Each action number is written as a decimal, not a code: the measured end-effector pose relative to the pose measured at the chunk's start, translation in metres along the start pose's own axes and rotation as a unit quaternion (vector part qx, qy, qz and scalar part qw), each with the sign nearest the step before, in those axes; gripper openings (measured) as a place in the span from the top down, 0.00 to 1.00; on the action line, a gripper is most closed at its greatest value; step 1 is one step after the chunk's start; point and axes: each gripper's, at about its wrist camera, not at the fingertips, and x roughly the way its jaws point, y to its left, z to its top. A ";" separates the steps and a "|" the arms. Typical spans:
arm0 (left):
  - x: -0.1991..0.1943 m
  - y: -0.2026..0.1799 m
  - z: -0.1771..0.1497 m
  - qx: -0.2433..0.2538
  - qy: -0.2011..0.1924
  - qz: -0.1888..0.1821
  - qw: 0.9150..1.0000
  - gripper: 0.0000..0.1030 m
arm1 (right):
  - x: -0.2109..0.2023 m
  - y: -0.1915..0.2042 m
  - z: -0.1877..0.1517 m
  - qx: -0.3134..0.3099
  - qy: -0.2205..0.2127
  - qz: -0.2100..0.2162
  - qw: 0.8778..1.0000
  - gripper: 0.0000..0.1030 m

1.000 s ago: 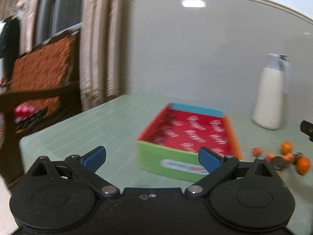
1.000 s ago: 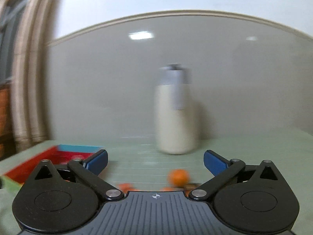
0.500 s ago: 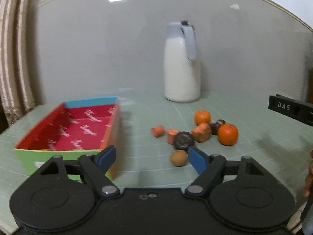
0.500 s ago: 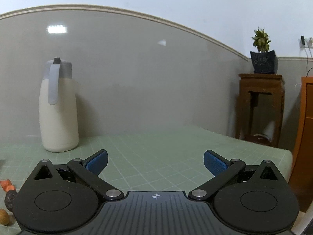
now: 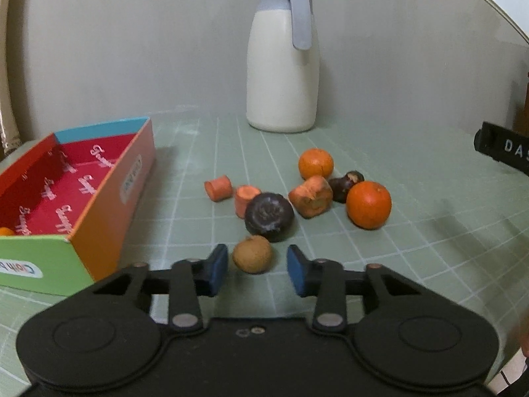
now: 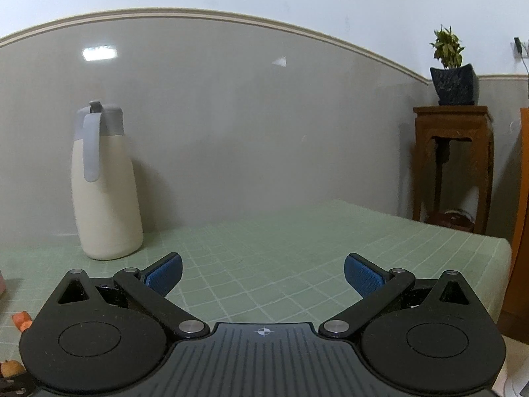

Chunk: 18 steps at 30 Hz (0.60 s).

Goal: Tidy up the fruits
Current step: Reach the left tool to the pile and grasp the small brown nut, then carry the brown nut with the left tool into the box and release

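Observation:
In the left wrist view my left gripper [image 5: 257, 269] is open with its blue pads on either side of a small brown round fruit [image 5: 253, 254], not touching it. Behind it lie a dark purple fruit [image 5: 269, 212], two oranges [image 5: 368, 204] [image 5: 315, 163], a small dark fruit [image 5: 345, 183] and orange carrot-like chunks [image 5: 310, 196] [image 5: 218, 188] [image 5: 246, 197]. A colourful open box [image 5: 99, 205] with a red inside stands at the left; a small orange piece [image 5: 5, 231] shows in it. My right gripper [image 6: 263, 274] is open and empty over the green table.
A cream jug with a grey lid [image 5: 282, 66] stands at the back by the wall; it also shows in the right wrist view [image 6: 104, 185]. The right gripper's black body [image 5: 502, 149] shows at the right edge. A wooden stand with a plant [image 6: 453, 152] is beyond the table's right edge [image 6: 496, 251].
My left gripper swung right from the box toward the fruit pile, moved up to the brown fruit and narrowed around it. My right gripper swung right, away from the fruit.

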 end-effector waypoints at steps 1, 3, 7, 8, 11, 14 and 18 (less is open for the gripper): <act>0.000 -0.001 0.000 0.000 0.000 0.002 1.000 0.76 | 0.000 0.000 0.000 0.000 0.002 0.002 1.000 0.00; 0.000 -0.003 -0.001 0.005 -0.002 0.004 1.000 0.84 | 0.000 0.000 -0.001 -0.001 0.003 0.005 1.000 0.00; -0.003 -0.005 -0.002 0.012 -0.007 0.010 1.000 0.84 | 0.000 0.001 -0.001 0.001 0.009 0.018 1.000 0.00; -0.004 -0.005 -0.002 0.014 -0.012 0.013 1.000 0.84 | 0.000 0.001 -0.001 0.002 0.012 0.022 1.000 0.00; -0.011 -0.003 0.001 0.016 -0.030 0.019 0.999 0.84 | -0.001 0.003 -0.002 -0.002 0.011 0.022 1.000 0.00; -0.020 0.001 0.003 0.016 -0.052 0.032 0.998 0.84 | -0.001 0.005 -0.003 -0.006 0.005 0.014 1.000 0.00; -0.038 0.012 0.010 0.017 -0.102 0.075 0.992 0.84 | 0.000 0.007 -0.004 -0.006 0.007 0.010 1.000 0.00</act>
